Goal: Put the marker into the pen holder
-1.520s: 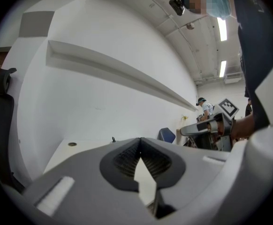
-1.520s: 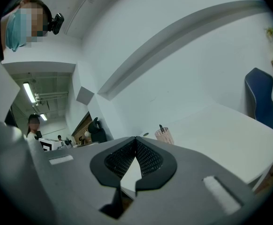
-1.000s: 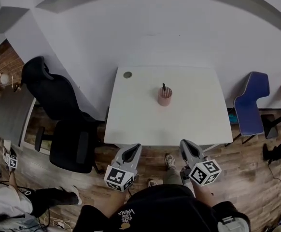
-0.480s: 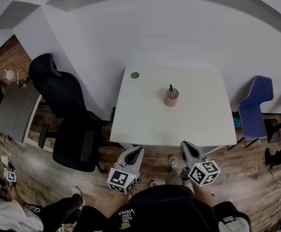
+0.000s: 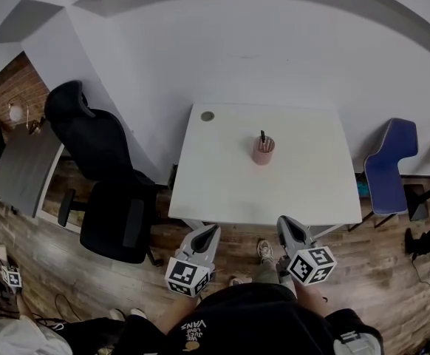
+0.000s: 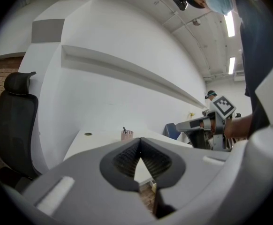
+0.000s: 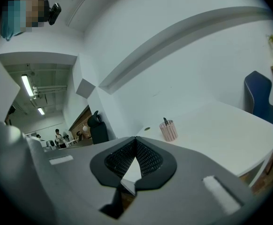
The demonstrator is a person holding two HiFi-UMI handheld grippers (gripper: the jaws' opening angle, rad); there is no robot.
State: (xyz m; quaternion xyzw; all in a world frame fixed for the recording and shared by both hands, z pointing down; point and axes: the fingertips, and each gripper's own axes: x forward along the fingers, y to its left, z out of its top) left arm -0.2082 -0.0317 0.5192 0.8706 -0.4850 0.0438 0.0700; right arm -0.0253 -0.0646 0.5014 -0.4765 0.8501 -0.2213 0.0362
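White table (image 5: 222,191) centre frame. Black chair (image 5: 111,198) at its 9 o'clock, blue chair (image 5: 388,161) at 3 o'clock. Round grommet (image 5: 207,116) in table's 11 o'clock corner. Wood floor (image 5: 385,272).

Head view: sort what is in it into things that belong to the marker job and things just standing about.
Job: pink pen holder on the white table; dark marker already standing in it; left gripper and right gripper, both shut and empty.
Standing about: black office chair; blue chair; round cap at the table's corner.
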